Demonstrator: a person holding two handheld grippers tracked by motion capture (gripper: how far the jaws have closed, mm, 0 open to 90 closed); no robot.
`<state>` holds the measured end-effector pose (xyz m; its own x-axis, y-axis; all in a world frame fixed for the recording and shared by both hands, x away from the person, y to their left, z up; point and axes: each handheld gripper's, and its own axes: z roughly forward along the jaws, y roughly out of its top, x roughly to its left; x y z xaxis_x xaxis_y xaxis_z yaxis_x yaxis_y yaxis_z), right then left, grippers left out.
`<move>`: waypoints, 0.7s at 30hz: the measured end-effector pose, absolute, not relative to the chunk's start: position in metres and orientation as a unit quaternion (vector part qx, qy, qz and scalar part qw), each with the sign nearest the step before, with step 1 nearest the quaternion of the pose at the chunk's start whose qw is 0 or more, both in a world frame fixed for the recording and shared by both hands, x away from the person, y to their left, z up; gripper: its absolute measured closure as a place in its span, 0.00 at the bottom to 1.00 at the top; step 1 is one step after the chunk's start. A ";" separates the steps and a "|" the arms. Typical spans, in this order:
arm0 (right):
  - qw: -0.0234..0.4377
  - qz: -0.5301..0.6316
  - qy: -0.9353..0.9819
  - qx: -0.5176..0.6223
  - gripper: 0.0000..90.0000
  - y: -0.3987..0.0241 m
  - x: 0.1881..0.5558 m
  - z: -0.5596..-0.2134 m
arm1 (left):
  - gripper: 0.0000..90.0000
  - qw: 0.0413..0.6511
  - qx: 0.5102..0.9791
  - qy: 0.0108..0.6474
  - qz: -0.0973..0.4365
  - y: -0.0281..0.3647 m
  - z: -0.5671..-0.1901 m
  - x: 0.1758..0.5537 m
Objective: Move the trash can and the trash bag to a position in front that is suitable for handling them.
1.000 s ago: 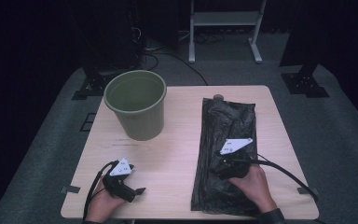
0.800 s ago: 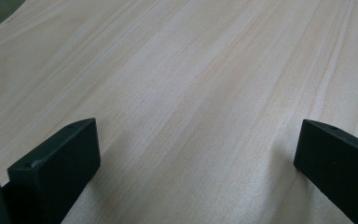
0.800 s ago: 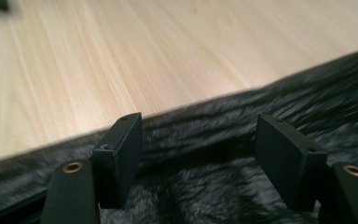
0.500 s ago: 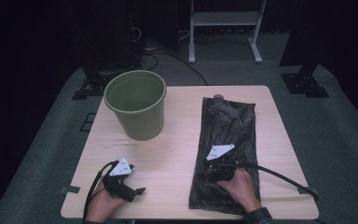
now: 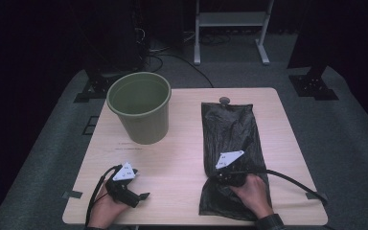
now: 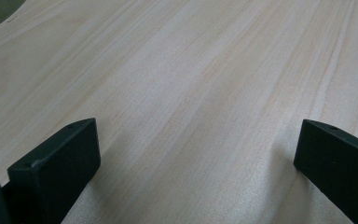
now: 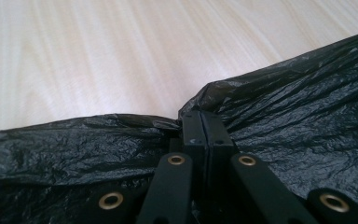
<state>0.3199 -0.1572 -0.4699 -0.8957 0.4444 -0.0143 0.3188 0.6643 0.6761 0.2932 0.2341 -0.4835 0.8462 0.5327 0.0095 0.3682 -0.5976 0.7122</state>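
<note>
A: Left to right, quick. Left tongs [image 5: 141, 195]?
B: Resting at the near left of the counter [image 5: 182, 158], jaws spread wide, nothing between them; just bare wood in the left gripper view. Looks parked, waiting its turn.

A: Then the bucket [image 5: 139, 106]?
B: Green, upright, empty as far as I can see, far left of the counter. Well apart from both tongs. Probably set there so the bag [image 5: 232, 143] can go into it as a liner, my guess.

A: Bag?
B: Black plastic, flat on the right half of the counter, long side running away from the person. Flat like that, an edge is easy to pinch.

A: Right tongs [image 5: 219, 176]?
B: At the bag's left edge, toward its near end. Jaws have just been closing and are now clenched on a fold of the bag; the right gripper view shows the film bunched up right at the tips.

A: So bag relative to tongs?
B: Caught in the right ones, spreading out both sides of them; well to the right of the left ones.
</note>
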 end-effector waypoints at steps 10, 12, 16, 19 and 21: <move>0.066 0.349 0.915 0.190 0.98 -0.191 0.298 -0.467 | 0.00 0.369 0.886 0.256 0.113 0.234 -0.484 0.293; 0.061 0.343 0.918 0.187 0.97 -0.202 0.290 -0.467 | 0.00 0.369 0.886 0.257 0.113 0.234 -0.484 0.293; 0.056 0.348 0.916 0.190 0.88 -0.214 0.283 -0.467 | 0.00 0.369 0.886 0.258 0.113 0.234 -0.484 0.293; 0.054 0.357 0.911 0.198 0.81 -0.218 0.282 -0.463 | 0.00 0.368 0.886 0.258 0.114 0.234 -0.483 0.292; 0.065 0.374 0.902 0.205 0.68 -0.224 0.282 -0.454 | 0.00 0.368 0.886 0.259 0.114 0.234 -0.483 0.292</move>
<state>0.2820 -0.2238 -0.4538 -0.9074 0.4187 0.0365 0.3215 0.6355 0.7020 0.2924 0.2336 -0.4834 0.8401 0.5424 0.0110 0.3746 -0.5946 0.7114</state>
